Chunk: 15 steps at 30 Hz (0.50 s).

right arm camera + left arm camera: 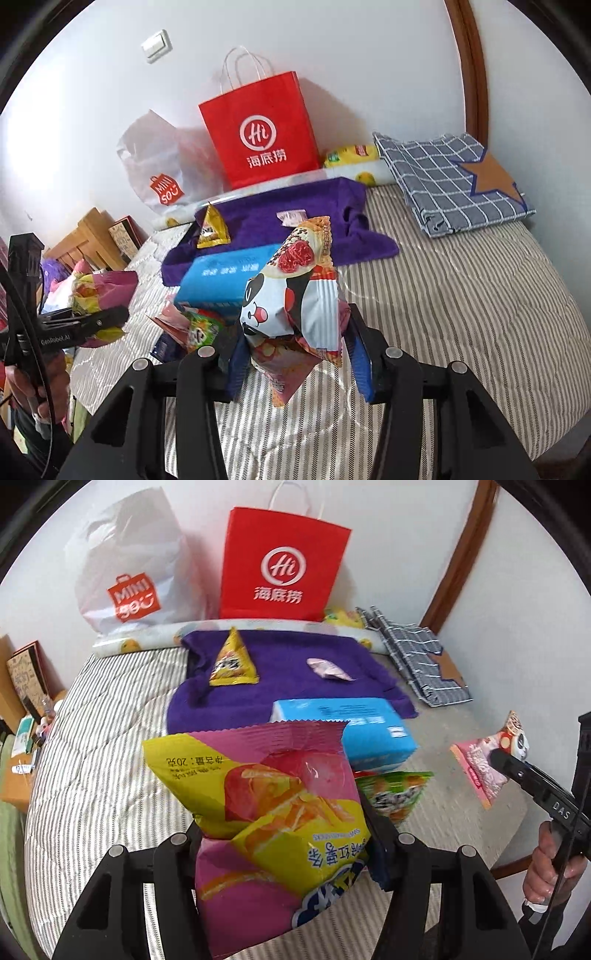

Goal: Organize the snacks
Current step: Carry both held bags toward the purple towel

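Against the wall at the far edge of the bed you have two bags standing: a red paper bag (pixel 260 129) with white handles and, to its left, a white plastic bag (pixel 135 574) with an orange logo; what either holds is hidden from you. Your left gripper (pixel 286 843) is clamped on a yellow and pink snack packet (pixel 273 812), held up off the bed. Your right gripper (pixel 295 354) is closed on a panda-print snack packet (pixel 295 295), also lifted clear. Below both lies the striped quilt (pixel 461 314), with a purple towel (pixel 280 664) spread toward the wall. On that towel sit a yellow triangular packet (pixel 232 662) and a small pink wrapper (pixel 328 669), well apart. A blue tissue pack (pixel 364 731) lies at the towel's near edge, and a green snack packet (pixel 393 794) lies just beside it. A folded checked cloth (pixel 447 177) rests at the right by the wooden door frame (pixel 471 70)
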{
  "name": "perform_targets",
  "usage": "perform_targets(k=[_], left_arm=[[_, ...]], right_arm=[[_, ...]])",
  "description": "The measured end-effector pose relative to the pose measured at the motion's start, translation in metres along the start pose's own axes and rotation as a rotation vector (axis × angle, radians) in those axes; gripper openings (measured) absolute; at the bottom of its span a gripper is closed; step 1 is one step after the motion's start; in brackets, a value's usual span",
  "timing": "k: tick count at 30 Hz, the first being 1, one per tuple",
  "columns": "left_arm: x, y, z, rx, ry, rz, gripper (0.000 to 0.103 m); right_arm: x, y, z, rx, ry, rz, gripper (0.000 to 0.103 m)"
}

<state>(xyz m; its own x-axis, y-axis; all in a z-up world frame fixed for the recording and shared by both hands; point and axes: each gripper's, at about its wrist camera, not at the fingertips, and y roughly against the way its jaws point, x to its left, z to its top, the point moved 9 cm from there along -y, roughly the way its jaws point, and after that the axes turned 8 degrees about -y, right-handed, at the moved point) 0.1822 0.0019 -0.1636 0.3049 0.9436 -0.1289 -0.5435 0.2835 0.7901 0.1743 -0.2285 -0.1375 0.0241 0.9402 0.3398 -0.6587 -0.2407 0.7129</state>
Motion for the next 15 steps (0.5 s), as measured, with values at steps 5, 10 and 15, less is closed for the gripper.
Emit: perform_targets(k=[5, 10, 15], left_arm=[[-0.017, 0.008, 0.008, -0.023, -0.013, -0.005, 0.061], [-0.028, 0.015, 0.016, -0.044, -0.033, 0.0, 0.061], [-0.033, 0.018, 0.023, -0.058, -0.033, -0.013, 0.061]], right_arm=[[0.003, 0.008, 0.008, -0.022, -0.008, 0.006, 0.047], [0.006, 0.017, 0.016, -0.043, -0.01, -0.005, 0.047], [0.009, 0.02, 0.023, -0.049, 0.002, -0.025, 0.047]])
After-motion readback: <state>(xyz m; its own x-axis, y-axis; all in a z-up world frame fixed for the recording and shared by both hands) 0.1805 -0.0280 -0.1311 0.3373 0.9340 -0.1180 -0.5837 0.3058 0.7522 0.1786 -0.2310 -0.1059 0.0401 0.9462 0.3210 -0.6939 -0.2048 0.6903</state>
